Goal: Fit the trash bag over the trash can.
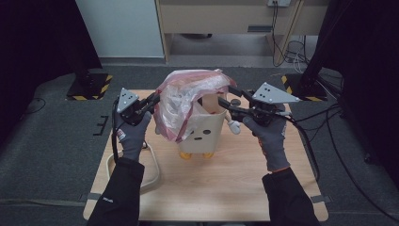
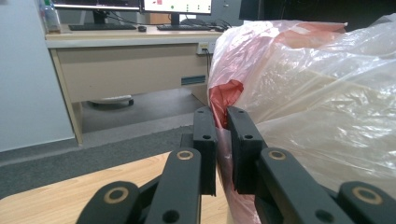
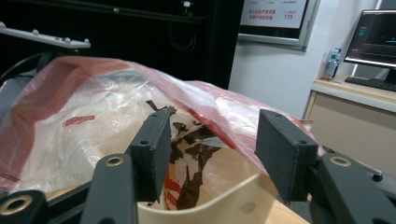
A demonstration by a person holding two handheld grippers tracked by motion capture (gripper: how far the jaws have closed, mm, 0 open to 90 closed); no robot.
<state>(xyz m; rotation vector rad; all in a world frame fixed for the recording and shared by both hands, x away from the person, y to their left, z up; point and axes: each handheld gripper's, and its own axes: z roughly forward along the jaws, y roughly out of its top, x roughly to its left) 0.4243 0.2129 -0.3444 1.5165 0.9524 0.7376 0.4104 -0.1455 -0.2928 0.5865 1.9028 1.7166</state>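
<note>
A cream bin (image 1: 204, 132) with a cartoon face and yellow feet stands mid-table. A clear plastic bag with a red edge (image 1: 181, 101) is draped over its top and left side. My left gripper (image 1: 154, 100) is at the bag's left side, shut on the red edge (image 2: 223, 100), which sits pinched between the jaws of the left gripper (image 2: 222, 128). My right gripper (image 1: 225, 102) is at the bin's right rim. In the right gripper view, the right gripper (image 3: 212, 140) is open, with the bag (image 3: 93, 107) and the bin's curved rim (image 3: 219, 205) just ahead of the jaws.
The wooden table (image 1: 226, 188) has bare room in front of the bin. A white looped object (image 1: 153, 172) lies by its left edge under my left forearm. Two stand bases with striped tape (image 1: 89, 87) flank the far corners, and a desk (image 1: 235, 19) stands behind.
</note>
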